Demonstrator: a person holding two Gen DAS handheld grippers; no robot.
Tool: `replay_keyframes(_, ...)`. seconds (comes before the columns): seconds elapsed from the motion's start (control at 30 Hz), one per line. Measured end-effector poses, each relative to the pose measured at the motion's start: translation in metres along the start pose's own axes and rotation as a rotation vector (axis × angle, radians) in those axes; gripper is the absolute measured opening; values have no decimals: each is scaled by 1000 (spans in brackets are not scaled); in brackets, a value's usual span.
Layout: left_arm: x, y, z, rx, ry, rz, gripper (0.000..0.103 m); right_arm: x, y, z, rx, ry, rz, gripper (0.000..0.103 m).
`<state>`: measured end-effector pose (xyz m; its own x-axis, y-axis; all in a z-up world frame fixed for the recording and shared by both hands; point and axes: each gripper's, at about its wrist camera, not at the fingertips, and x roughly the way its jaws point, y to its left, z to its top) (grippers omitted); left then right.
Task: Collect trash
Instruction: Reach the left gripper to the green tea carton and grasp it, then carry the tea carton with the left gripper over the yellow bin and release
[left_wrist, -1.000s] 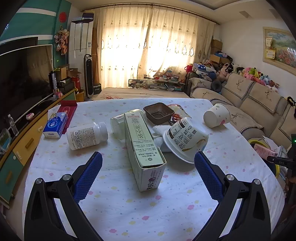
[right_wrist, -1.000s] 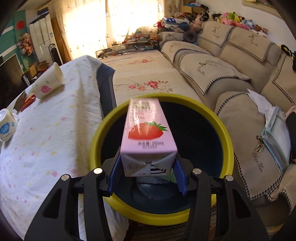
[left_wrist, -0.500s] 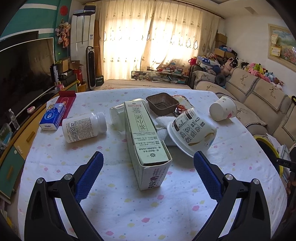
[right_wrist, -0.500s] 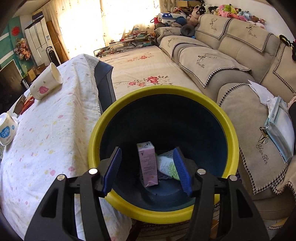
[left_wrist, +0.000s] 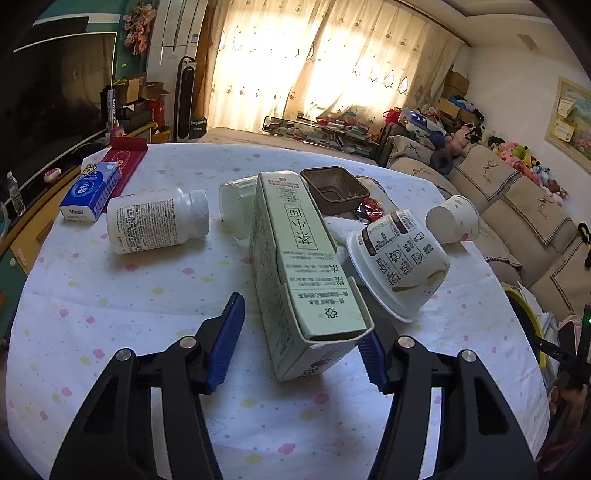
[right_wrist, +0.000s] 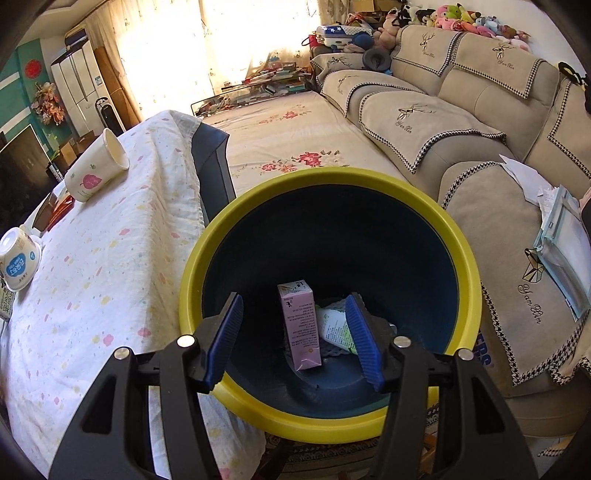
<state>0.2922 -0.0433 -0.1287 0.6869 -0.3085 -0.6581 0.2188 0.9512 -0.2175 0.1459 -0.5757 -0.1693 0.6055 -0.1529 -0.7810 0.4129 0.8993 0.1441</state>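
In the left wrist view a long pale green carton lies on the spotted tablecloth. My left gripper is open, its blue pads on either side of the carton's near end; the right pad seems to touch it, the left stands apart. A white pill bottle, a tipped yoghurt tub, a paper cup and a brown tray lie around it. In the right wrist view my right gripper is open and empty above the yellow-rimmed bin. A pink milk carton lies inside the bin.
A blue tissue pack and a red box lie at the table's far left. A clear cup lies behind the green carton. The sofa stands right of the bin. The paper cup lies near the table edge.
My right gripper let go of the pink milk carton, which fell into the bin. My left gripper moved forward around the green carton's near end and its jaws narrowed.
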Motion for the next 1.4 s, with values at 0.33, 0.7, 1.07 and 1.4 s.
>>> replay_keyframes(0.33,-5,-1,0,23,-22,40,35,-1,5,-2,-11,3,5,55)
replay_keyframes(0.7,-49,7,-1,-12,-108,77,30,-16,5,-1,-25,-28,2,55)
replay_keyframes(1.07,-129,-46,-9,108,-217,31,30,-30,-8,-3,-3,-56,24,55)
replay_keyframes(1.4,-159,-128,-11,209,-224,-146,30,-39,-27,-7,30,-77,42,55)
